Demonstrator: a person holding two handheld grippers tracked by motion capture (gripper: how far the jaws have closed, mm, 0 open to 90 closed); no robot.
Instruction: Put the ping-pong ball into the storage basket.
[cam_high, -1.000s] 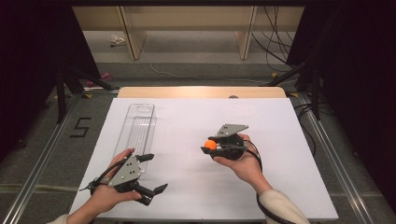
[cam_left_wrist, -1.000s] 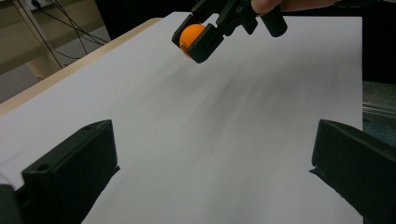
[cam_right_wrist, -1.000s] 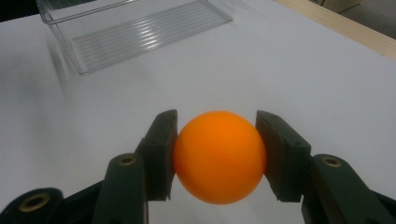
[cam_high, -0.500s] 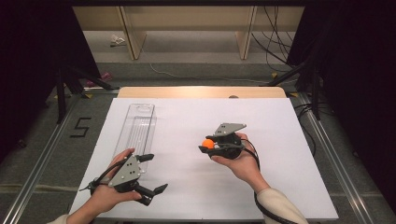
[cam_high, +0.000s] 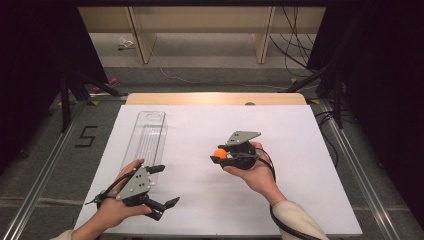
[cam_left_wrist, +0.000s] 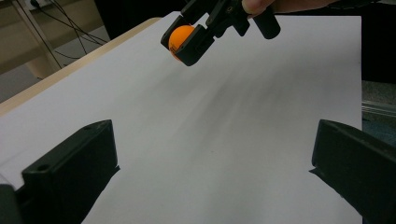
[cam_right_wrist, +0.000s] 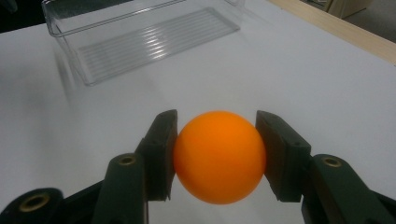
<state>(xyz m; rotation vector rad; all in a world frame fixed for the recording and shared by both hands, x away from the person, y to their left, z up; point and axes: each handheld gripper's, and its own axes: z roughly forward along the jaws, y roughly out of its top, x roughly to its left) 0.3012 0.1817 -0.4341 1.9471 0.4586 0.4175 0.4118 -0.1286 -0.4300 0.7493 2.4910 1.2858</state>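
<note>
1. An orange ball (cam_right_wrist: 219, 156) was held clenched between the jaws of the right tool (cam_high: 226, 154), lifted clear of the white bench (cam_high: 300, 150).
2. The clear tray (cam_high: 146, 140) was seen ahead of that tool and well apart from it, its long axis running away from the person; bare bench lay between.
3. The left tool (cam_high: 164, 186) was seen released, jaws wide and holding nothing, just beside the tray's near end.
4. The tray's raised rim was judged the one edge to be cleared.
</note>
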